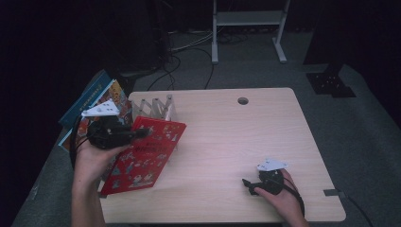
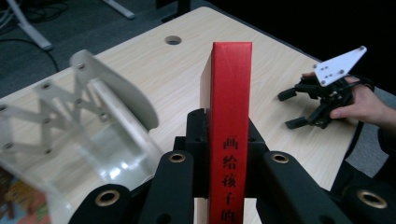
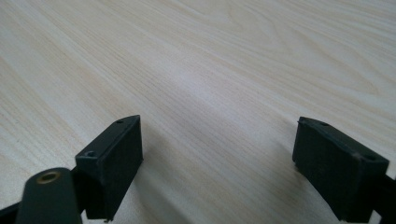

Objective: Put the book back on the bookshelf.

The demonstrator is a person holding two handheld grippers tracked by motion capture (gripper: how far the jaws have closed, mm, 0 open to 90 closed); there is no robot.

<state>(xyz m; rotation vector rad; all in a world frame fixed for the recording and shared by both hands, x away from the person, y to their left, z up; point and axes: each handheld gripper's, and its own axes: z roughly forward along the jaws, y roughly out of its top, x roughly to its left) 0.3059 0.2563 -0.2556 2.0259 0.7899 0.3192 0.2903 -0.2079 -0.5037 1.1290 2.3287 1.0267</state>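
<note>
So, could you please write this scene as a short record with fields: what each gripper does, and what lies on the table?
left gripper: jaws shut on the red book, gripping it at its spine
red book: lifted and tilted over the left side of the table, beside the white folding rack
right gripper: jaws open, nothing between them, low over the bare table near its right front corner
other books: lying off the table's left edge
</note>
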